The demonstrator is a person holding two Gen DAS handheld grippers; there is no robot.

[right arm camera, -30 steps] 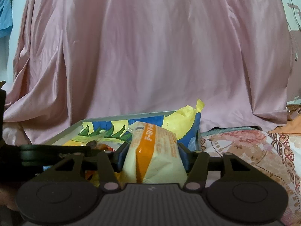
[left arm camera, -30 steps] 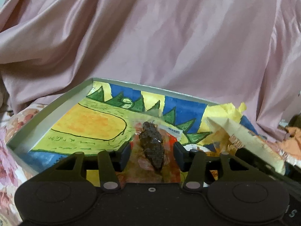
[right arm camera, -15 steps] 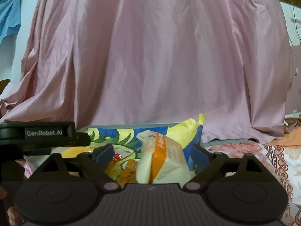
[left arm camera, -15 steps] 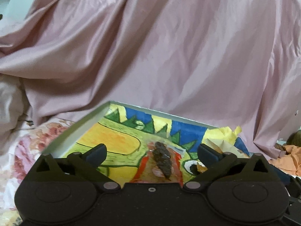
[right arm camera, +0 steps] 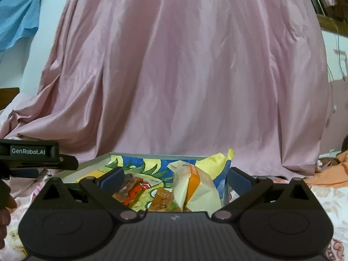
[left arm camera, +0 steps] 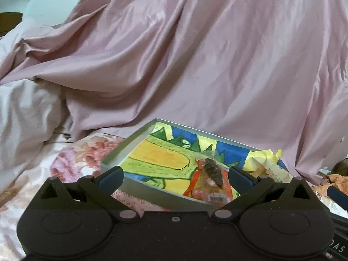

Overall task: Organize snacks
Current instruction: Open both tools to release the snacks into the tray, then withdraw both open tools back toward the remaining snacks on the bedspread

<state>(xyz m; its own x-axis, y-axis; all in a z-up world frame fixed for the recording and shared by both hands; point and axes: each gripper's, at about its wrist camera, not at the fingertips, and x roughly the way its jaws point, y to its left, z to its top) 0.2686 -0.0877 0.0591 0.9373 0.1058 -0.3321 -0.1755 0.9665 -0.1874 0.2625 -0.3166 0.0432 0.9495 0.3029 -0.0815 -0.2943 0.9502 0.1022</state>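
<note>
A shallow tray (left arm camera: 128, 145) with a bright painted lining lies on the bed. In it rests a dark snack in a clear and red wrapper (left arm camera: 212, 171). My left gripper (left arm camera: 175, 174) stands open in front of the tray's near wall and holds nothing. In the right wrist view a cream-and-orange packet (right arm camera: 195, 187) leans in the tray (right arm camera: 152, 154) beside the red-wrapped snack (right arm camera: 134, 184) and a small brown packet (right arm camera: 161, 200). The jaws of my right gripper (right arm camera: 175, 175) are opening. The packet shows between its fingers, but the pads do not touch it.
A pink satin sheet (left arm camera: 195, 65) drapes high behind the tray. The floral bedspread (left arm camera: 71, 158) lies around it. Orange cloth (right arm camera: 328, 169) sits to the right. The left gripper's body (right arm camera: 32, 152) and a hand (right arm camera: 6, 204) show at the left edge of the right wrist view.
Both grippers opened wide and let go of their snacks, which now lie in the tray. Both have drawn back from the tray, the left one also shifting left.
</note>
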